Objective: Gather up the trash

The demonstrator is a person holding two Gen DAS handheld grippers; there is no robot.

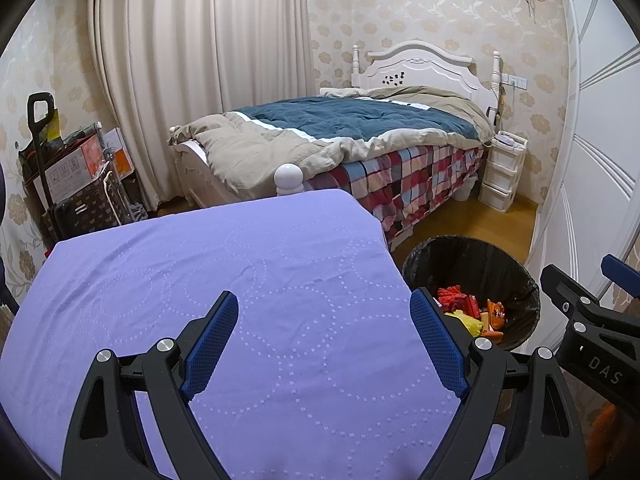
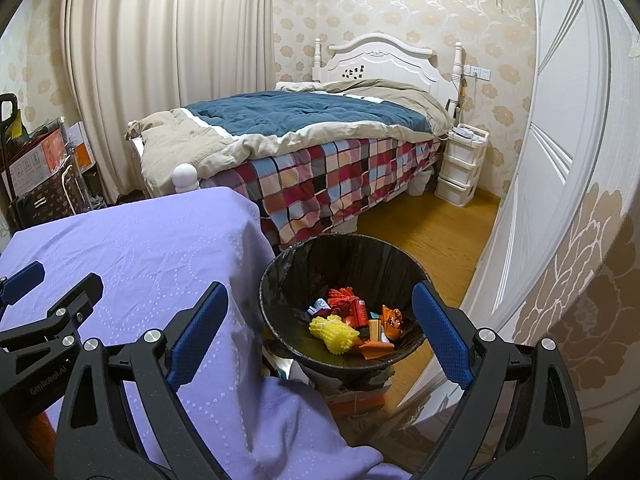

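Left gripper (image 1: pixel 324 320): jaws spread wide over the purple cloth, nothing between the blue pads.
Right gripper (image 2: pixel 320 312): jaws also spread and empty, one finger over the cloth's edge, the other over the bin's far rim.
Purple cloth (image 1: pixel 248 264): drapes a flat surface in the foreground; its top is bare.
Bin (image 2: pixel 280 276): lined with a black bag, stands on the wood floor just beside the cloth's right edge.
Trash (image 2: pixel 352 320): lies in the bottom of the bin, a heap of red, orange and blue wrappers.
Foam net (image 2: pixel 334 330): yellow, rests on top of the heap at its near side.
Bed (image 1: pixel 360 136): behind the cloth, white headboard, blue and beige quilt over a checked sheet.
Drawer unit (image 1: pixel 502 168): white, against the wall beside the bed.
Boxes (image 1: pixel 76 164): stacked at the left by the curtain.
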